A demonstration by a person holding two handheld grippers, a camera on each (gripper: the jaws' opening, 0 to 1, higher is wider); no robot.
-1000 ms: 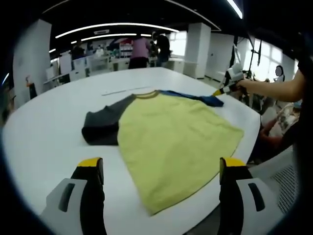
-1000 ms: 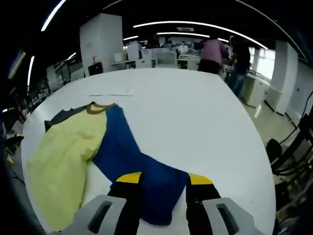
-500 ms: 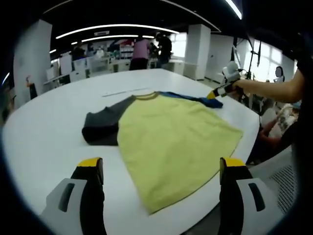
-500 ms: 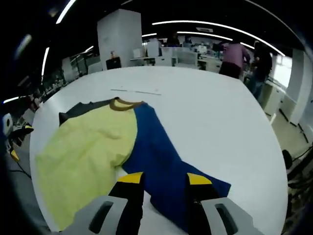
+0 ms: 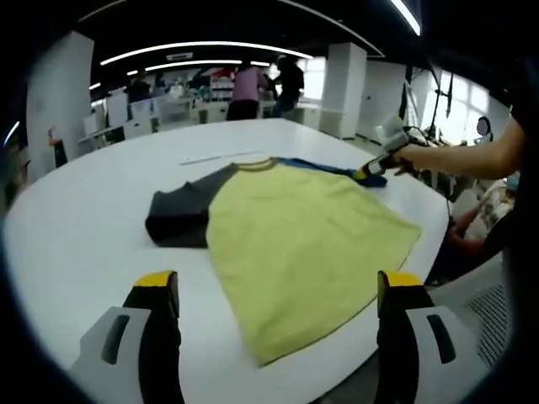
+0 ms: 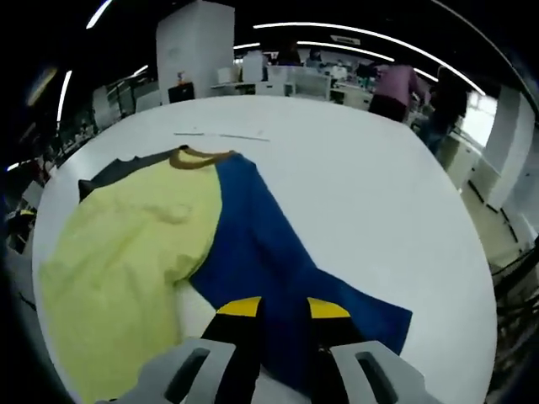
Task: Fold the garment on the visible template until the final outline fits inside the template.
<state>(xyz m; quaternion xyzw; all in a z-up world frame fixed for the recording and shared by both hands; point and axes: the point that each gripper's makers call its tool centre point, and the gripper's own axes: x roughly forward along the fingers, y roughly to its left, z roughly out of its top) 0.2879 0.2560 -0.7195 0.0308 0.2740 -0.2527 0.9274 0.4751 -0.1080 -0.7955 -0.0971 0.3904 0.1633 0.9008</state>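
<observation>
A T-shirt lies flat on the white table (image 5: 76,219). Its body is yellow (image 5: 303,244), one sleeve is dark grey (image 5: 181,215), and the other sleeve is blue (image 5: 333,168). My left gripper (image 5: 278,286) hovers open over the near hem with its jaws wide apart and nothing between them. In the right gripper view the blue sleeve (image 6: 269,244) runs from the collar (image 6: 189,157) down to my right gripper (image 6: 284,310), which is shut on the cloth near the cuff. The right gripper (image 5: 375,168) also appears in the left gripper view, held at the sleeve's end.
A thin pale strip (image 6: 219,135) lies on the table beyond the collar. The person's arm (image 5: 472,156) reaches in from the right. The table's curved edge (image 6: 472,278) is close to the cuff. People stand by desks (image 5: 244,88) far behind.
The right gripper's jaws have drawn closer together on the blue sleeve and pulled it out, so the cuff now lies spread flatter. The left gripper has held still.
</observation>
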